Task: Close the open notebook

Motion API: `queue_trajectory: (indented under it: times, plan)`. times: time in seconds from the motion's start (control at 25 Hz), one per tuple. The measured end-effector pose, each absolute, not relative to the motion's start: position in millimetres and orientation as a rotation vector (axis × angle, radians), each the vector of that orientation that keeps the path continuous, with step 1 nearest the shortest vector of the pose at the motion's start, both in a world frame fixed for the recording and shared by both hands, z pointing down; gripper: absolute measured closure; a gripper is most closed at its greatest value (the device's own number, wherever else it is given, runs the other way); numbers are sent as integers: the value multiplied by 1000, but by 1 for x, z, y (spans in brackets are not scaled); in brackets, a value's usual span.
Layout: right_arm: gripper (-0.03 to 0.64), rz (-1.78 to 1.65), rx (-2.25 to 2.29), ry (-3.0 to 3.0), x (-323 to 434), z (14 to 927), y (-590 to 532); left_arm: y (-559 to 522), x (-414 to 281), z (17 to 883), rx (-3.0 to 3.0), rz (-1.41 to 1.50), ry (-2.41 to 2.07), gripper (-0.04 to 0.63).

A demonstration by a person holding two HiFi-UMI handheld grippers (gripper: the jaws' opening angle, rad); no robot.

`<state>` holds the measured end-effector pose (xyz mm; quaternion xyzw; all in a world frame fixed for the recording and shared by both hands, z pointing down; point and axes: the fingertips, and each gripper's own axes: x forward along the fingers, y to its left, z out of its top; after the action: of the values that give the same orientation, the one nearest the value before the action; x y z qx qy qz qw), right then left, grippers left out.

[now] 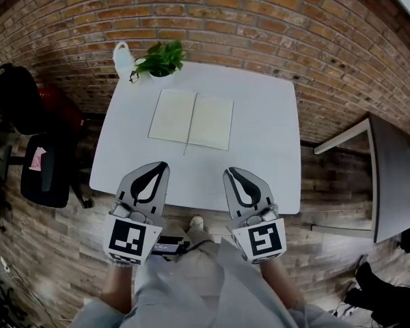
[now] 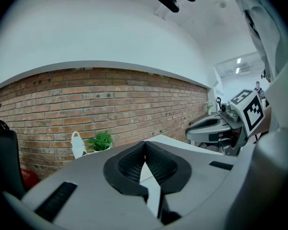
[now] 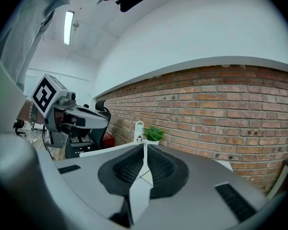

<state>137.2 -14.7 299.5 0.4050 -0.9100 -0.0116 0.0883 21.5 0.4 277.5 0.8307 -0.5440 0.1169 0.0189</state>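
The open notebook (image 1: 191, 119) lies flat, cream pages up, in the middle of the white table (image 1: 266, 142). My left gripper (image 1: 163, 164) hovers over the table's near edge, short of the notebook's left page, shut with nothing in it. My right gripper (image 1: 229, 171) is level with it, short of the right page, also shut and empty. In the left gripper view the jaws (image 2: 145, 143) meet in a closed seam, and the right gripper (image 2: 216, 126) shows beside them. The right gripper view shows its own closed jaws (image 3: 144, 143) and the left gripper (image 3: 81, 117).
A potted green plant (image 1: 162, 59) and a white bottle (image 1: 123, 56) stand at the table's far left corner by the brick wall (image 1: 260, 19). A black office chair (image 1: 44, 169) is left of the table and a grey table (image 1: 396, 176) is at the right.
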Motion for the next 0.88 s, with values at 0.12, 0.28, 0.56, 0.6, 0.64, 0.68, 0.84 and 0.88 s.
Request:
queue_trajectory:
  times: [0.12,0.28,0.56,0.6,0.64,0.68,0.84,0.88]
  plan:
    - [566,-30,1211,-2708,138,299,-17,-3,22,276,2584,370,-1686,577]
    - [566,-13,1208,-2709,135,301,-20,-6,20,279,2579,384,-1679,577]
    - [566,-5,1216,-2694,125,303,-28,-17,14,285,2600,409,-1633,577]
    - [566,-5,1219,-2693,123,304,-30,-19,13,287,2611,429,-1619,577]
    - [566,0,1220,-2689,121,305,-32,-21,13,289,2624,450,-1606,577]
    - [566,7,1222,-2686,119,306,-34,-23,12,290,2637,466,-1596,577]
    - [566,30,1213,-2664,109,313,-39,-34,5,290,2639,438,-1581,577]
    - [566,29,1214,-2664,107,313,-40,-36,3,292,2634,434,-1577,577]
